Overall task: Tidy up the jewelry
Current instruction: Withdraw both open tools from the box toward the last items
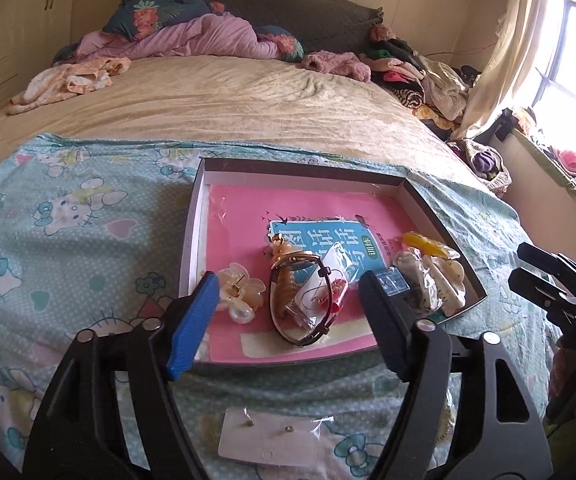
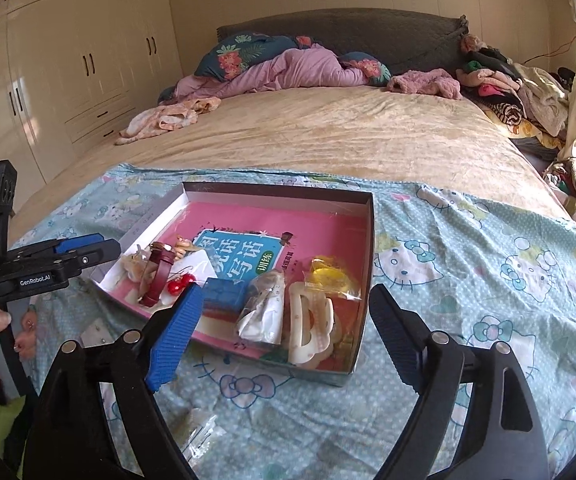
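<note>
Your left gripper [image 1: 288, 300] hangs over the low box [image 1: 195, 216] in the middle of the frame, jaws spread wide, holding nothing. Your right gripper [image 2: 283, 320] is spread and holding nothing too. Inside, on smooth pink paper, lie a shiny watch [image 1: 308, 300], a bumpy hair clip [image 1: 239, 292] and crinkly bags. A flat white earring card [image 1: 267, 438] sits outside, bottom middle, likely waiting to go in.

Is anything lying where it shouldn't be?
Yes. A white earring card with two small studs lies on the Hello Kitty sheet, outside the box, near the open left gripper. Everything else, such as the watch and flower clip, sits inside.
</note>
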`<action>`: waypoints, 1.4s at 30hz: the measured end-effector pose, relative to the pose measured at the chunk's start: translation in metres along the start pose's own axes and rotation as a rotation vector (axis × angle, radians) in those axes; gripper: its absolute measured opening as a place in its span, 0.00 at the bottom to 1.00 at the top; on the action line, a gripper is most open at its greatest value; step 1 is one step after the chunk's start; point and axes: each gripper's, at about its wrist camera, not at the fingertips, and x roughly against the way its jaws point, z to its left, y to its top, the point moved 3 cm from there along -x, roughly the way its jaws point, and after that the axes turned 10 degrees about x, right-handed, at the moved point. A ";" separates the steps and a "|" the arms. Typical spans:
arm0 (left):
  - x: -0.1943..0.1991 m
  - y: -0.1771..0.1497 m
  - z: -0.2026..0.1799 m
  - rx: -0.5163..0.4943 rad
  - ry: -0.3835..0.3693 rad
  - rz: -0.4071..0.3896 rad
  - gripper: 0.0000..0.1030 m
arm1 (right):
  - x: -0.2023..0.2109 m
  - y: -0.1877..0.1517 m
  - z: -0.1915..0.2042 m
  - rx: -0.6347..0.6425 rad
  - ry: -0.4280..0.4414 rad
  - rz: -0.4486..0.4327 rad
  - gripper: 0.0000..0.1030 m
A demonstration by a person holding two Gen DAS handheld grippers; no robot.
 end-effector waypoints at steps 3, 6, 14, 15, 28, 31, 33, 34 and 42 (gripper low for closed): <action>0.008 -0.003 0.001 -0.001 0.007 -0.008 0.75 | 0.012 -0.002 0.007 0.006 0.008 -0.010 0.90; 0.015 -0.006 0.002 -0.004 0.018 -0.016 0.78 | 0.019 -0.007 0.016 0.009 0.023 -0.013 0.90; 0.029 -0.016 0.010 -0.006 0.055 -0.024 0.84 | 0.027 -0.019 0.038 0.023 0.062 0.009 0.90; 0.031 -0.017 0.011 -0.009 0.057 -0.024 0.84 | 0.028 -0.021 0.041 0.024 0.064 0.011 0.90; 0.045 -0.042 0.013 -0.031 0.087 -0.004 0.85 | 0.030 -0.044 0.067 0.034 0.121 0.062 0.90; 0.047 -0.048 0.015 -0.042 0.098 0.006 0.85 | 0.028 -0.049 0.071 0.037 0.123 0.082 0.90; 0.048 -0.052 0.018 -0.042 0.101 0.018 0.85 | 0.027 -0.053 0.075 0.041 0.125 0.094 0.90; 0.048 -0.054 0.019 -0.040 0.100 0.024 0.86 | 0.026 -0.055 0.076 0.043 0.127 0.098 0.90; 0.041 -0.070 0.026 -0.035 0.098 0.084 0.86 | 0.019 -0.068 0.089 0.051 0.144 0.137 0.90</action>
